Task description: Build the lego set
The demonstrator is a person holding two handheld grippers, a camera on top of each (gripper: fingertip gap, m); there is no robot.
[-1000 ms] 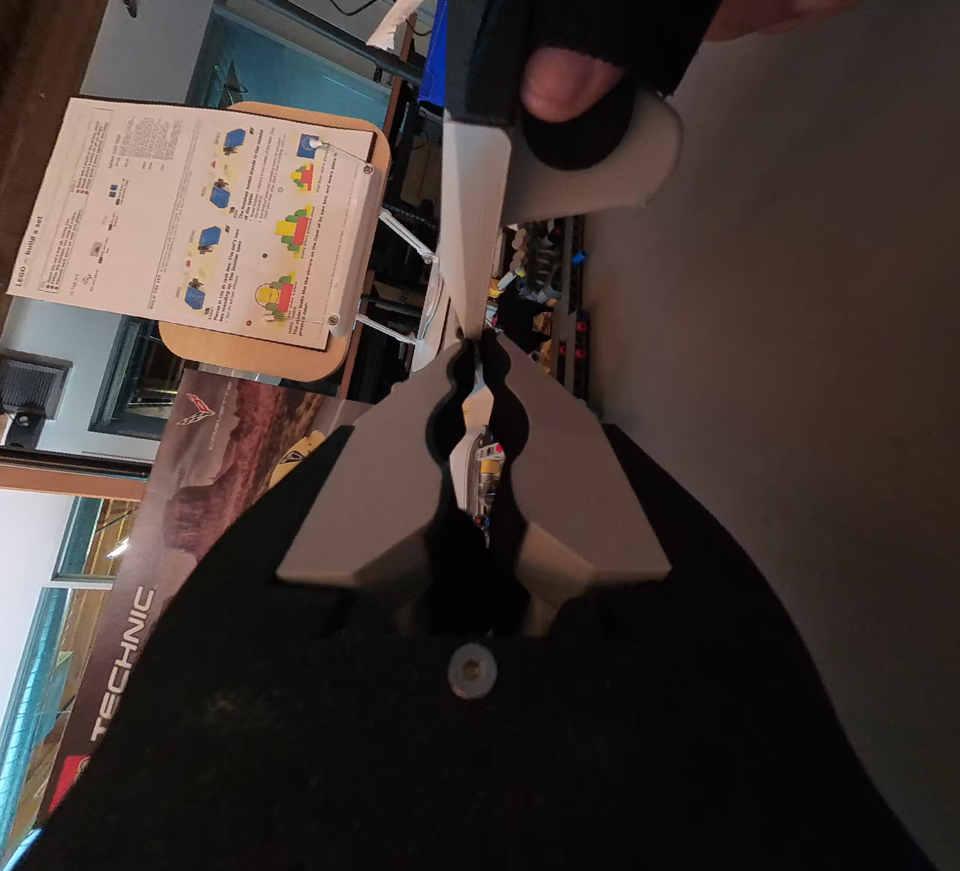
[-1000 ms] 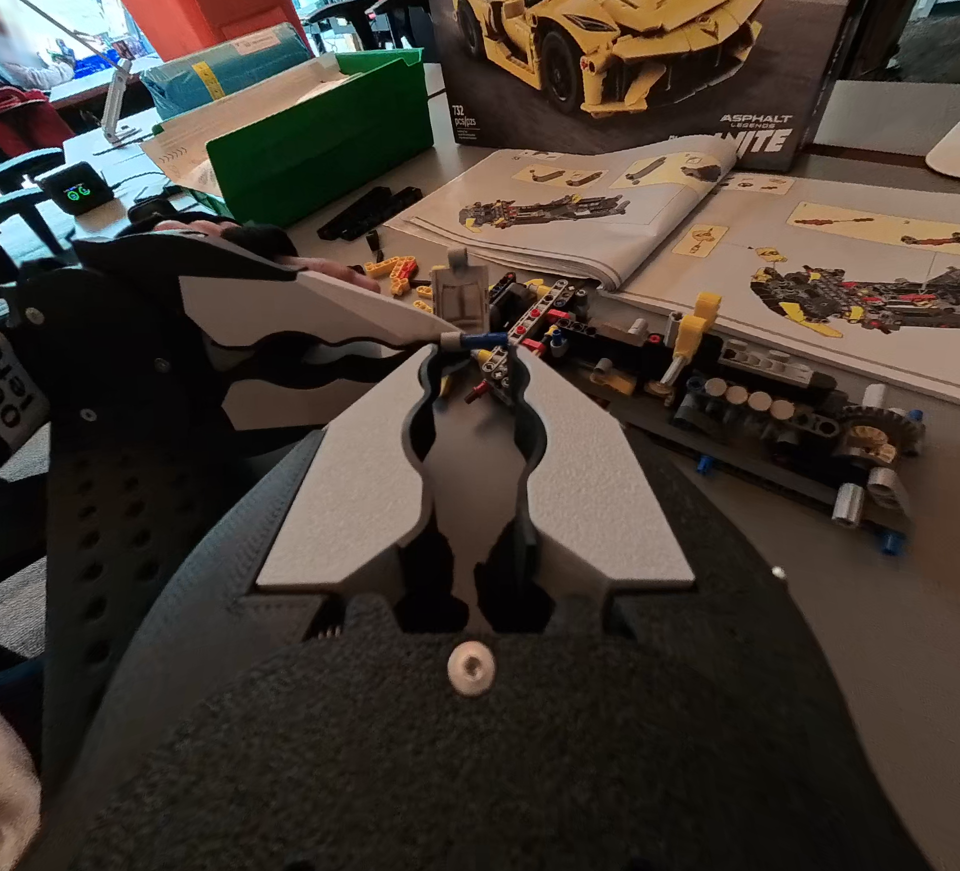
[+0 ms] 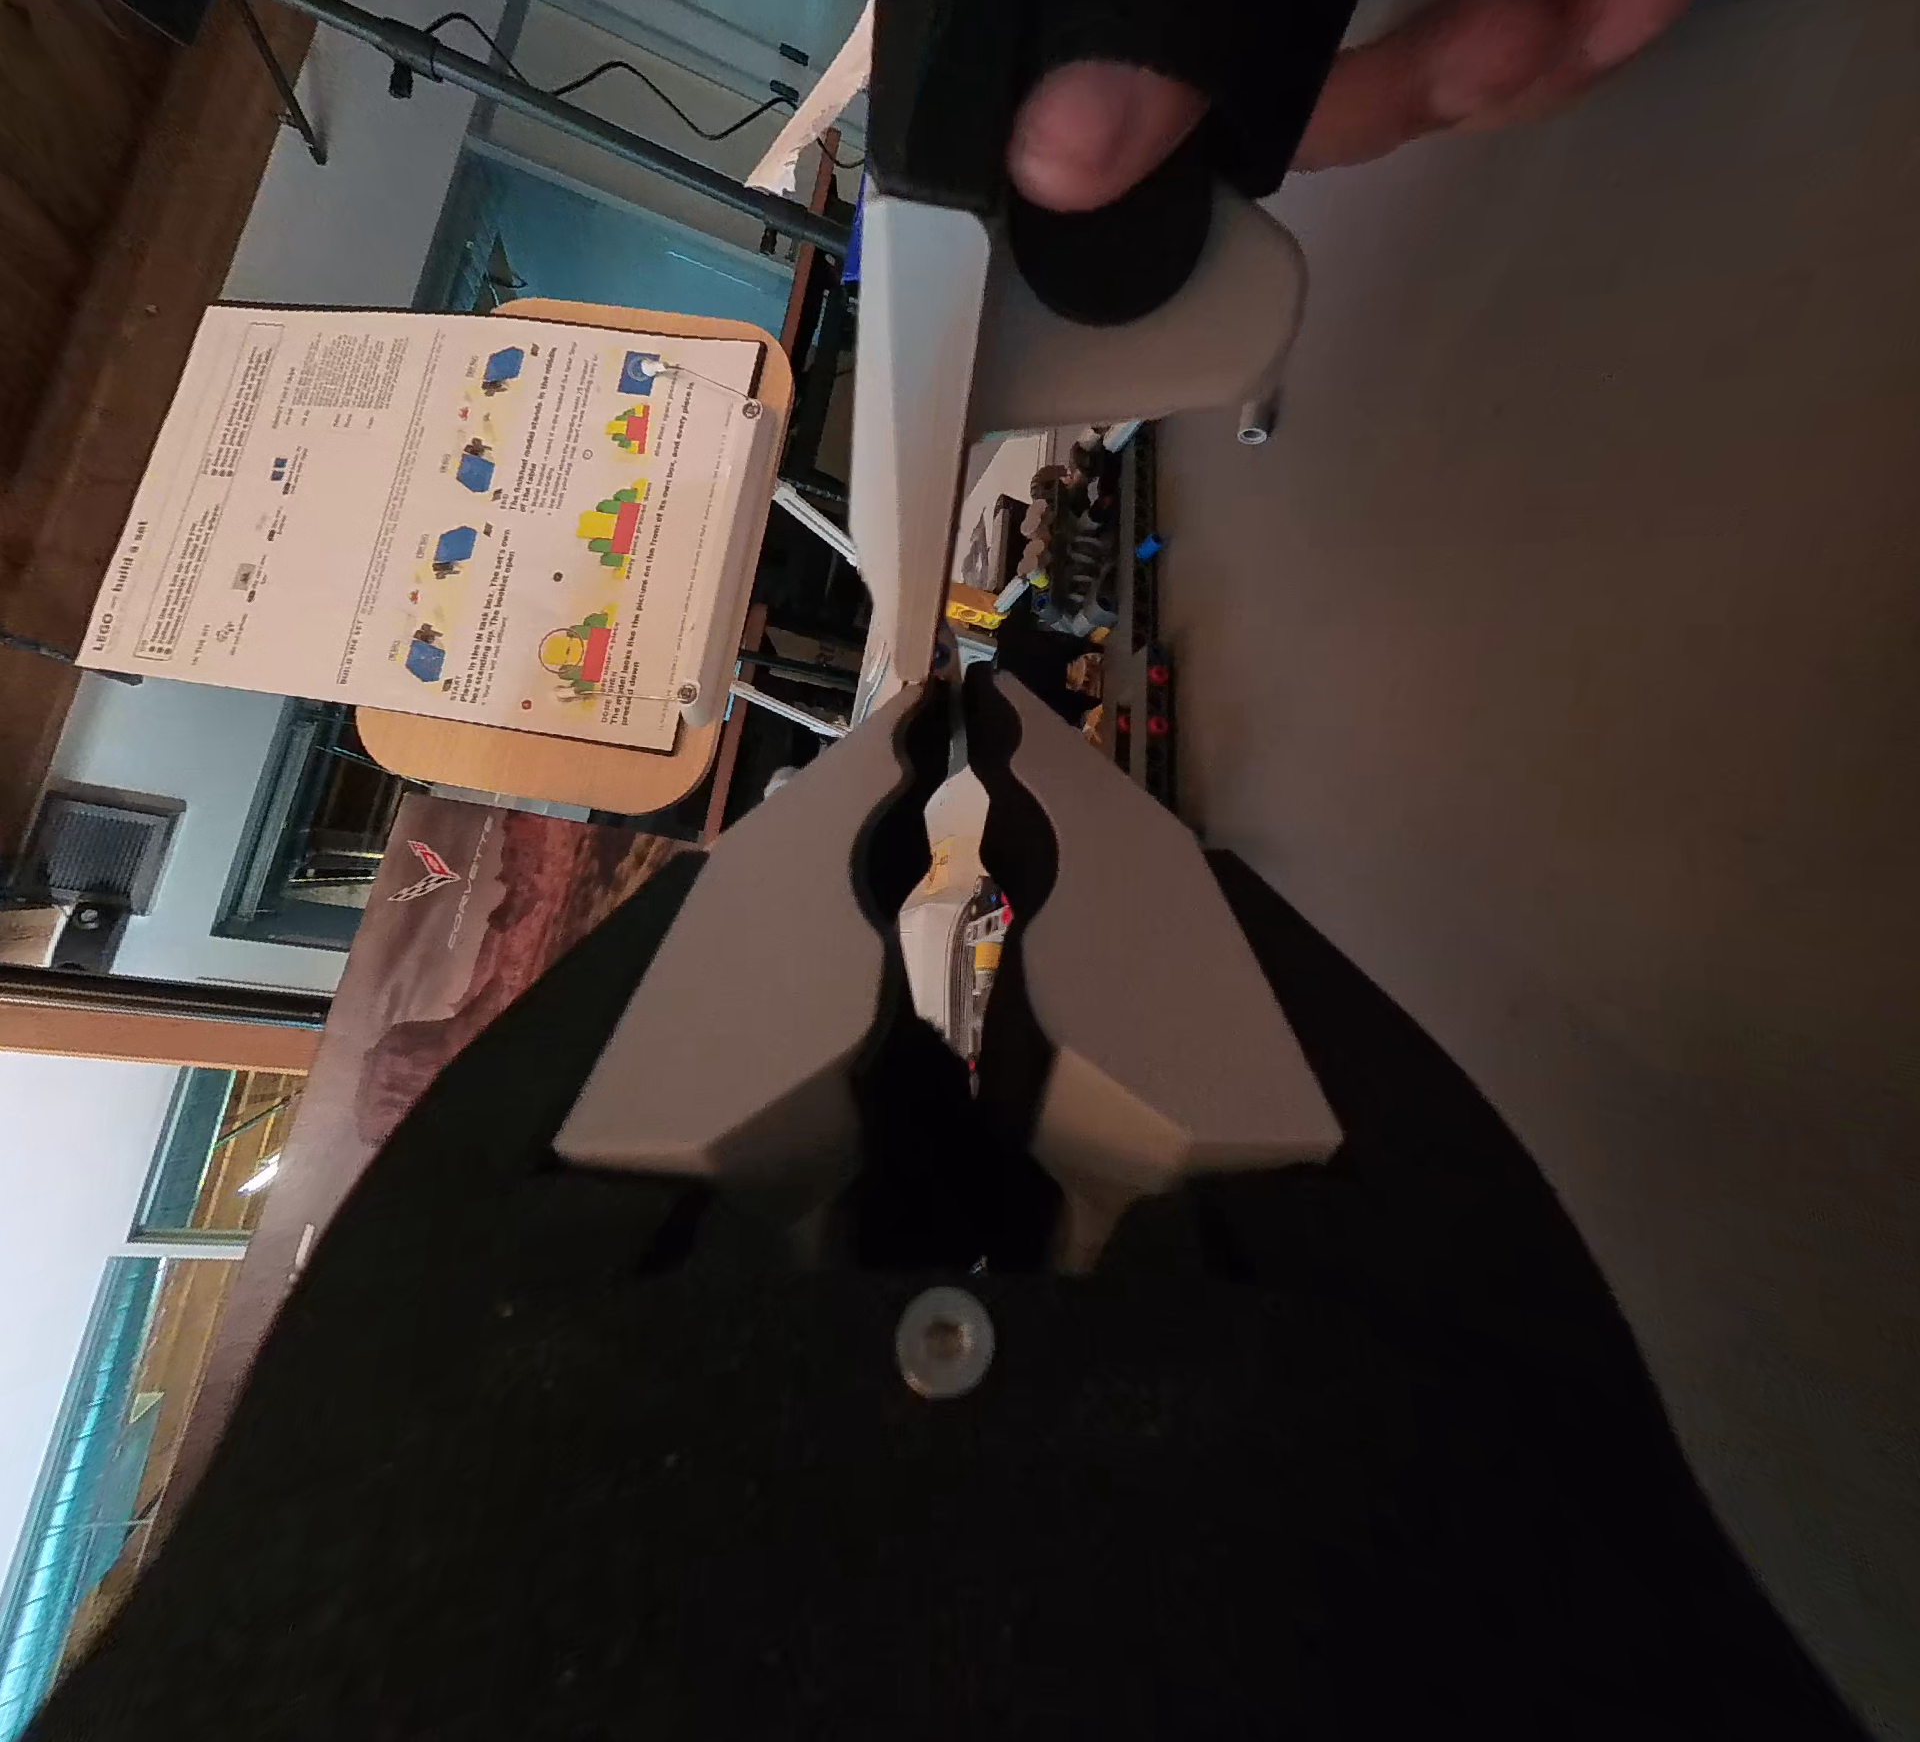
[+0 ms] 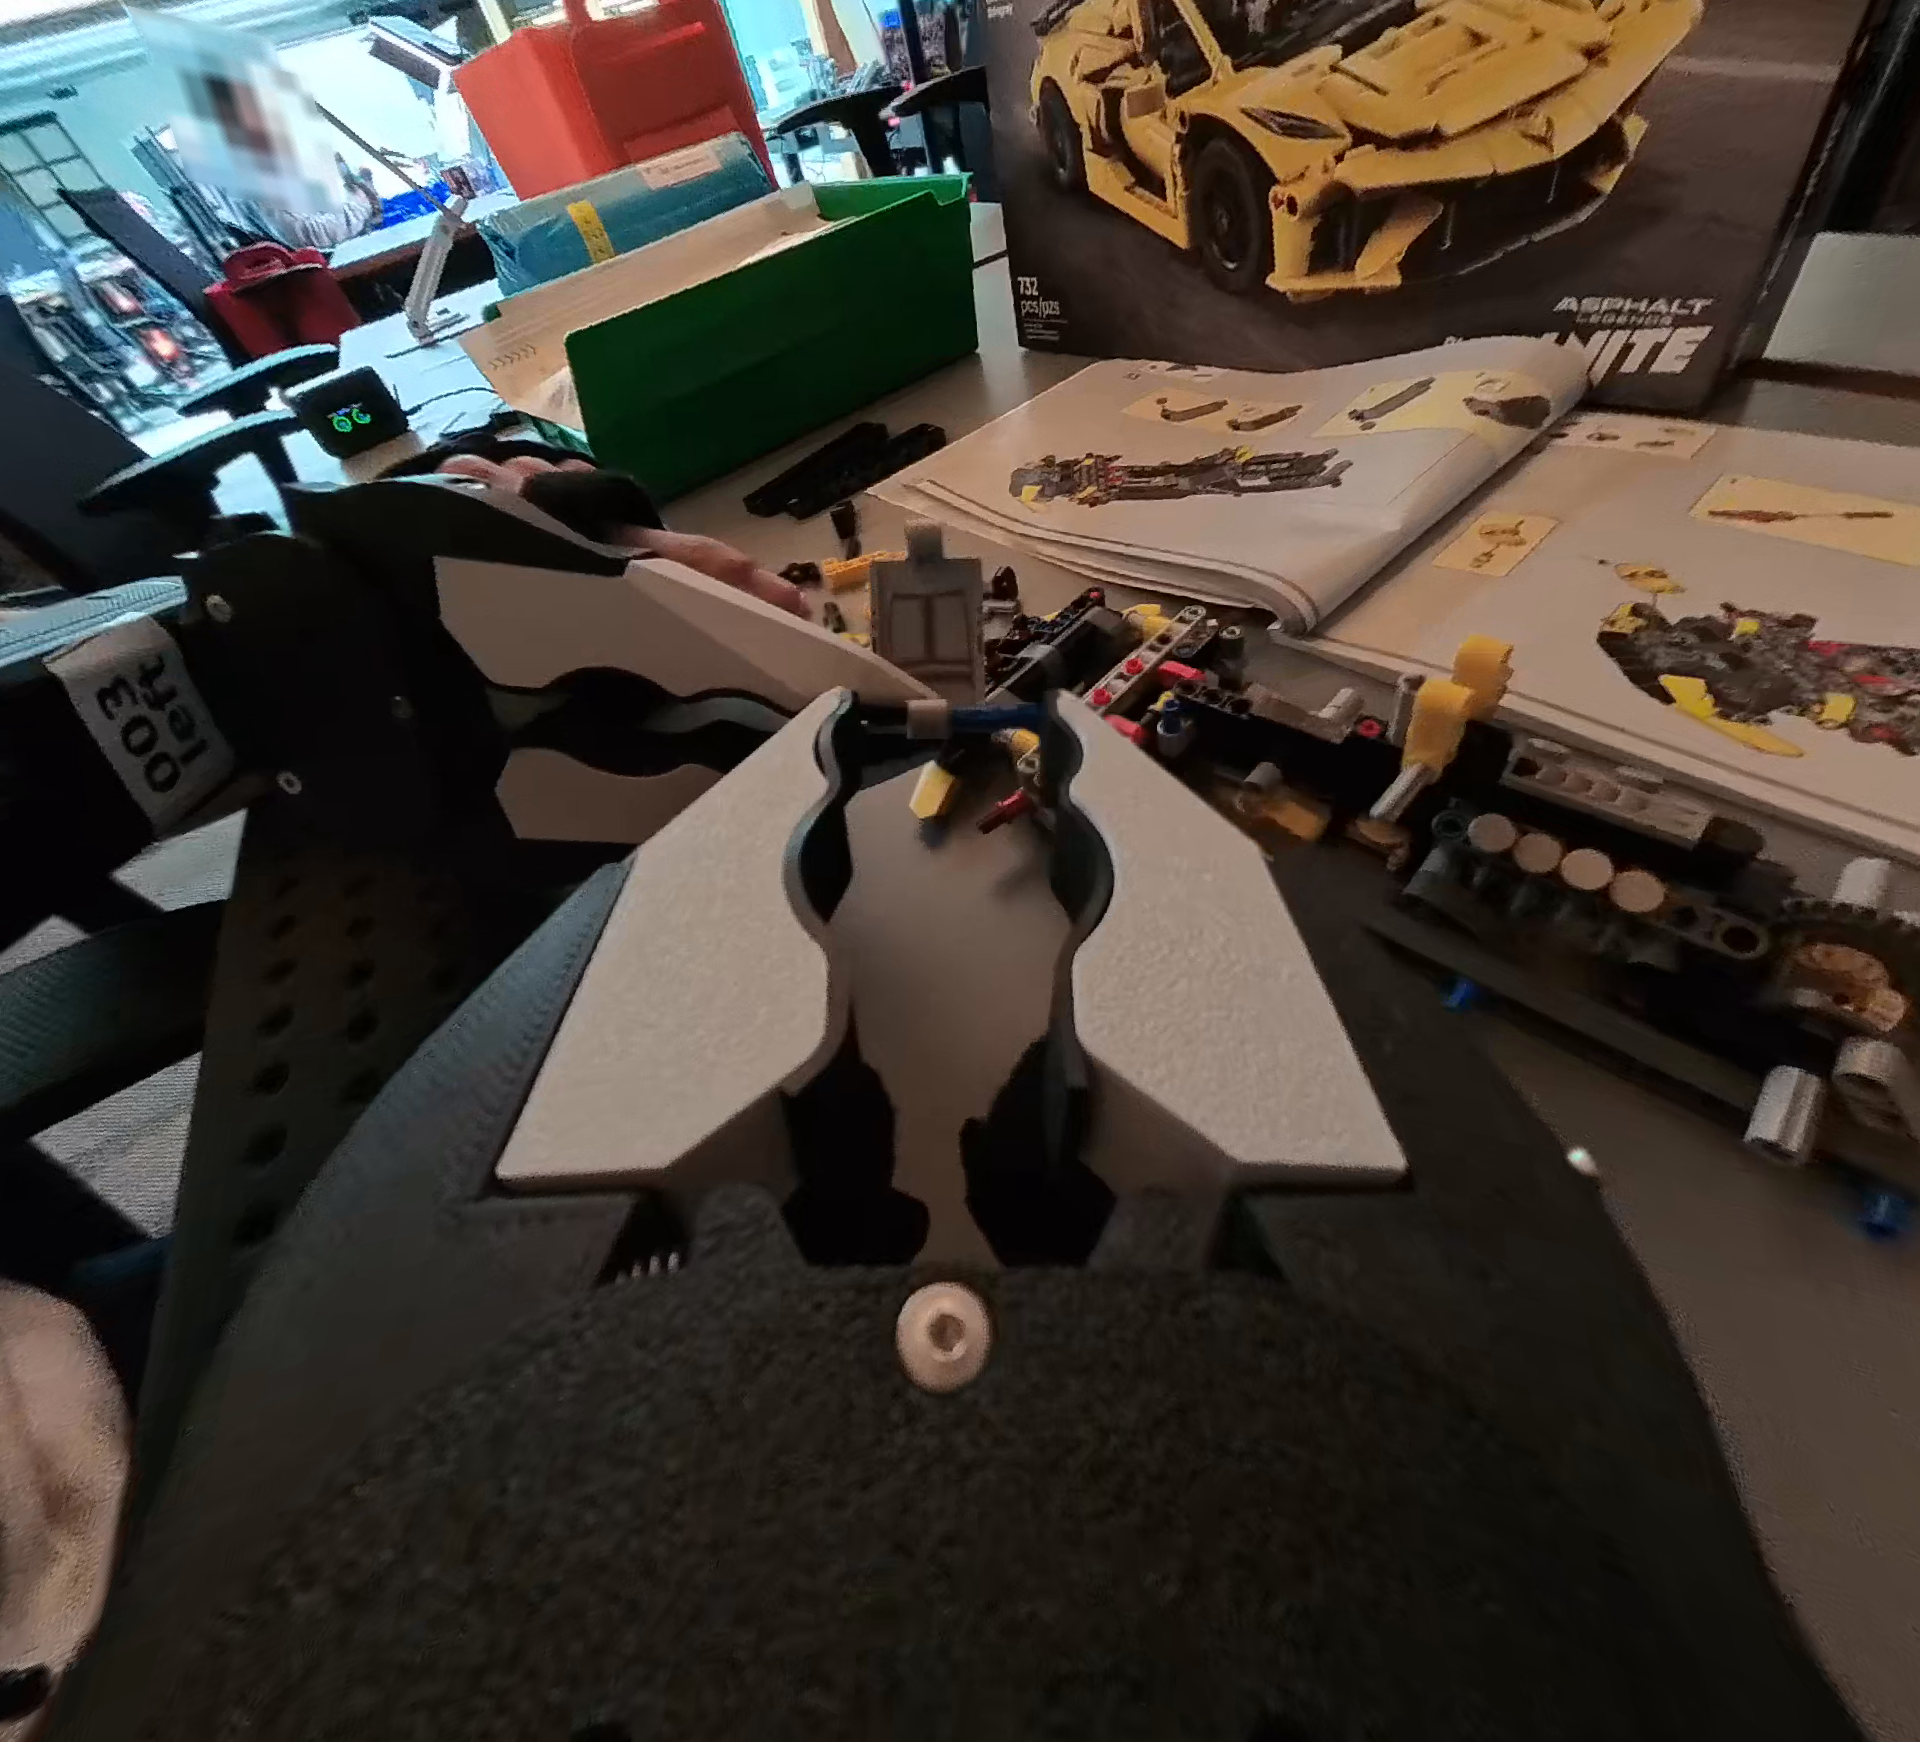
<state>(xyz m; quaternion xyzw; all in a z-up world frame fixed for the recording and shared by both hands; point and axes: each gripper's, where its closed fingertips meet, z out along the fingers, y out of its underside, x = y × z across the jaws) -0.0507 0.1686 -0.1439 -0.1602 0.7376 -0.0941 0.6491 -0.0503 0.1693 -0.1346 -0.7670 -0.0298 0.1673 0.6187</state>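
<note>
A small blue axle [image 4: 982,718] with a grey bush [image 4: 928,716] on it hangs between both grippers above the table. My right gripper [image 4: 948,713] brackets it end to end between its fingertips. My left gripper [image 4: 902,700] comes in from the left and pinches the bush end. In the left wrist view my left gripper [image 3: 943,700] is nearly closed at the tip, and the right gripper's finger [image 3: 914,497] meets it from above, held by a hand. The part-built black chassis [image 4: 1558,851] lies on the table to the right.
Loose small parts [image 4: 935,793] and a grey seat piece [image 4: 928,622] lie under the grippers. The open instruction booklet [image 4: 1247,466], the set's box [image 4: 1403,82], a green bin [image 4: 779,342] and black beams [image 4: 842,471] stand behind. An instruction sheet on a stand [image 3: 447,518] shows left. My left and right fingertips are right by each other.
Both grippers stay joined at the small axle piece. The pair has shifted slightly, and the loose parts beneath now show more clearly between the right fingers.
</note>
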